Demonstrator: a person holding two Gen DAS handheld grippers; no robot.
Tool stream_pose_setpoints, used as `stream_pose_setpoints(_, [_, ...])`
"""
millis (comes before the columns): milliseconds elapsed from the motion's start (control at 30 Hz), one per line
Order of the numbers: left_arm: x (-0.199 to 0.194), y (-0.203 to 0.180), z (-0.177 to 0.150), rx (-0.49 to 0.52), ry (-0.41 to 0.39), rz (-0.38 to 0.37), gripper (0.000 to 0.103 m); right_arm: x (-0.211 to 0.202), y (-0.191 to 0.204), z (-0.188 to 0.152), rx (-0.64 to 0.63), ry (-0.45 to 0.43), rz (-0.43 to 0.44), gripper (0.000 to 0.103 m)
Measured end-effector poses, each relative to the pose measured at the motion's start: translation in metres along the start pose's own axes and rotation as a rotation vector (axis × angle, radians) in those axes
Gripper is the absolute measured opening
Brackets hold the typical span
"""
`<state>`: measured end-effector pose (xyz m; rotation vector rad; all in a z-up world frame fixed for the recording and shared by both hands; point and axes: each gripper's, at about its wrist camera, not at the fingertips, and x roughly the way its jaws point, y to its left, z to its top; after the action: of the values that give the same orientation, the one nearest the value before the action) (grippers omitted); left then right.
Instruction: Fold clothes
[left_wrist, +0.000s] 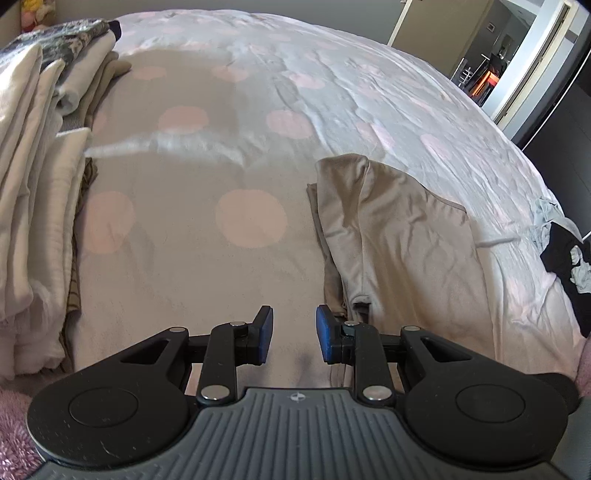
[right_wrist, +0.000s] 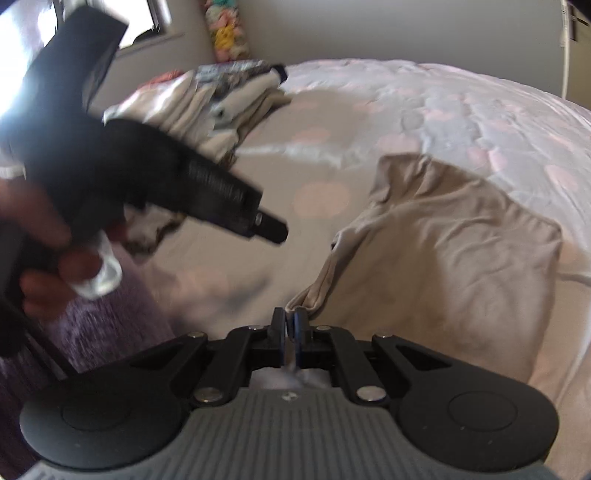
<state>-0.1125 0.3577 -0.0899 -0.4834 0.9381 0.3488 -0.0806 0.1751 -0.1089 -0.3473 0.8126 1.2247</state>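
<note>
A beige garment lies partly folded on the polka-dot bedspread, right of centre in the left wrist view. My left gripper is open and empty, just left of the garment's near edge. In the right wrist view my right gripper is shut on the near left corner of the same beige garment and lifts that edge a little. The left gripper's body shows blurred at the left of the right wrist view, held by a hand.
A stack of folded clothes lies along the bed's left side; it also shows in the right wrist view. A black and grey heap of clothes sits at the right edge. An open doorway is beyond the bed.
</note>
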Motion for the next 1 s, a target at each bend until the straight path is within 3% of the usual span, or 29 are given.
stream_pose_setpoints(167, [0.002, 0.003, -0.004, -0.030, 0.038, -0.067, 0.023, -0.009, -0.003, -0.005, 0.006, 0.010, 0.011, 0.013])
stream_pose_setpoints(300, [0.001, -0.002, -0.009, -0.009, 0.062, -0.106, 0.030, -0.033, -0.011, -0.014, -0.017, 0.012, -0.046, 0.018])
stream_pose_setpoints(400, [0.002, -0.010, -0.014, 0.043, 0.088, -0.125, 0.041, -0.049, -0.020, -0.032, -0.033, 0.045, -0.151, 0.026])
stream_pose_setpoints(600, [0.019, -0.019, -0.025, 0.056, 0.149, -0.128, 0.040, -0.059, -0.038, -0.057, -0.043, 0.104, -0.358, 0.032])
stream_pose_setpoints(733, [0.026, -0.016, -0.030, 0.037, 0.163, -0.129, 0.029, -0.050, -0.041, -0.059, -0.088, 0.101, -0.404, 0.031])
stream_pose_setpoints(833, [0.028, -0.015, -0.033, 0.038, 0.165, -0.125, 0.011, -0.041, -0.037, -0.063, -0.138, 0.125, -0.418, 0.030])
stream_pose_setpoints(867, [0.026, -0.017, -0.033, 0.044, 0.159, -0.125, 0.006, -0.040, -0.035, -0.065, -0.155, 0.134, -0.428, 0.026])
stream_pose_setpoints(900, [0.024, -0.018, -0.034, 0.050, 0.153, -0.125, 0.004, -0.041, -0.034, -0.065, -0.160, 0.133, -0.432, 0.012])
stream_pose_setpoints(933, [0.020, -0.019, -0.034, 0.055, 0.143, -0.128, 0.002, -0.043, -0.033, -0.065, -0.161, 0.128, -0.434, 0.006])
stream_pose_setpoints(1000, [0.010, -0.022, -0.033, 0.072, 0.128, -0.140, 0.002, -0.052, -0.035, -0.059, -0.137, 0.098, -0.440, 0.005])
